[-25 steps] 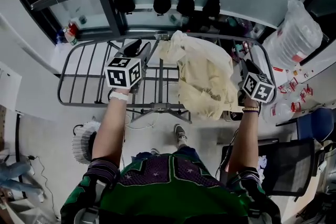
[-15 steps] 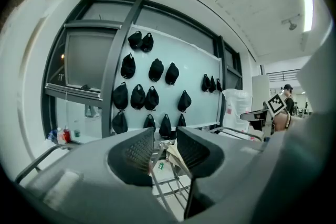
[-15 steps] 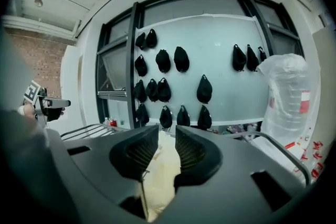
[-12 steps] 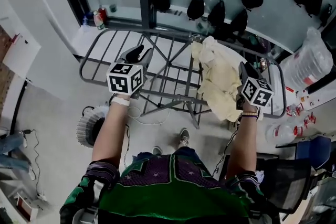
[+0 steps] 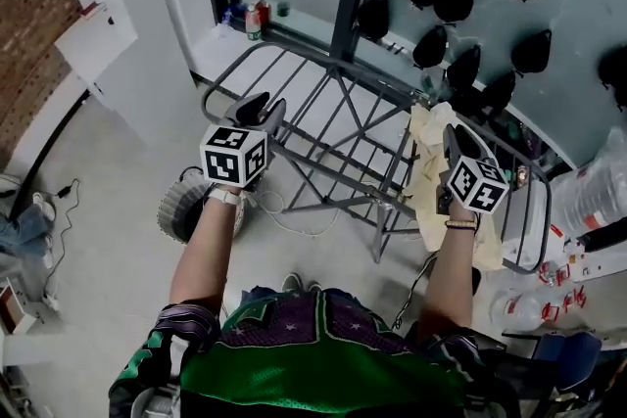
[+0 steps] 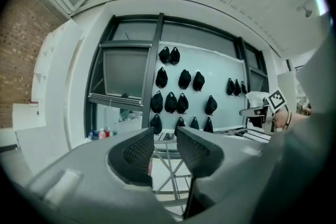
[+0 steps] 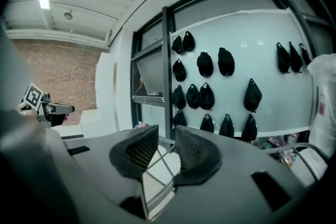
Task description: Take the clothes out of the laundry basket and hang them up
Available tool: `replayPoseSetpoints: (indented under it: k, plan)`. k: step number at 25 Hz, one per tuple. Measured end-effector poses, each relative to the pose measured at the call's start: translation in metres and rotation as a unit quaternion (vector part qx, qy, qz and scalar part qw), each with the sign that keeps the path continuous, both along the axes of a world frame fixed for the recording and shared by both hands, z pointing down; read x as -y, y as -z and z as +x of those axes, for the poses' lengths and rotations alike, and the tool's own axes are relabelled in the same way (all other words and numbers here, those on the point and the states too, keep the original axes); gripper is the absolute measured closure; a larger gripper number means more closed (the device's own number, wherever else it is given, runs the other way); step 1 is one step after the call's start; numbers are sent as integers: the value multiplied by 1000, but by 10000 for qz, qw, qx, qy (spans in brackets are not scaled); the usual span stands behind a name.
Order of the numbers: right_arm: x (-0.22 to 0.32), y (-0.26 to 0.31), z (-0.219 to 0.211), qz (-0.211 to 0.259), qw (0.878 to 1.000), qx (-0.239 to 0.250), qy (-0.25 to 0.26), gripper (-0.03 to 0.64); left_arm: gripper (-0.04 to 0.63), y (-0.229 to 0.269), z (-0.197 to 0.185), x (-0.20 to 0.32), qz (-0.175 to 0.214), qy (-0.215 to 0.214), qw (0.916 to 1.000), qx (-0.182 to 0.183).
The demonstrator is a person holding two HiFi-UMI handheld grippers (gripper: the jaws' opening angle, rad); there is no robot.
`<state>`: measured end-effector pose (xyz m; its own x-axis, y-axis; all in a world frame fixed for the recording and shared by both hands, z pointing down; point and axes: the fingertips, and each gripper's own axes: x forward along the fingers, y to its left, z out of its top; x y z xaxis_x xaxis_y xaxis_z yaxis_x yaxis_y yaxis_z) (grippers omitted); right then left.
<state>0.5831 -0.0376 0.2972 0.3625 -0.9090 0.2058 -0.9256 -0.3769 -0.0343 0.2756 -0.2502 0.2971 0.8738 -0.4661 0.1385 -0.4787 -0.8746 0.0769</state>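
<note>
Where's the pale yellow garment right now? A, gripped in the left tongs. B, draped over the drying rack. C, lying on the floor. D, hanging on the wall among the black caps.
B: the pale yellow garment hangs draped over the bars at the right end of the drying rack, off the floor and away from the wall.
</note>
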Motion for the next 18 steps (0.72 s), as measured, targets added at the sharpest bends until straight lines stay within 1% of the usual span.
replayPoseSetpoints:
  k: [4,8,14,18]
  plan:
    - [28,4,-31,93,9986,30,521,532,449,5,-40,-3,24,459,9989,1]
    - [49,-1,-63,123,9942,82,1067,532,451,10,-76,-16,92,902,9959,4]
    - [75,-11,-110,186,9827,207,1832,532,457,13,-131,-35,157,1629,9865,71]
    - [96,-19,-149,203,9708,336,2365,532,459,13,-166,-48,159,2063,9782,152]
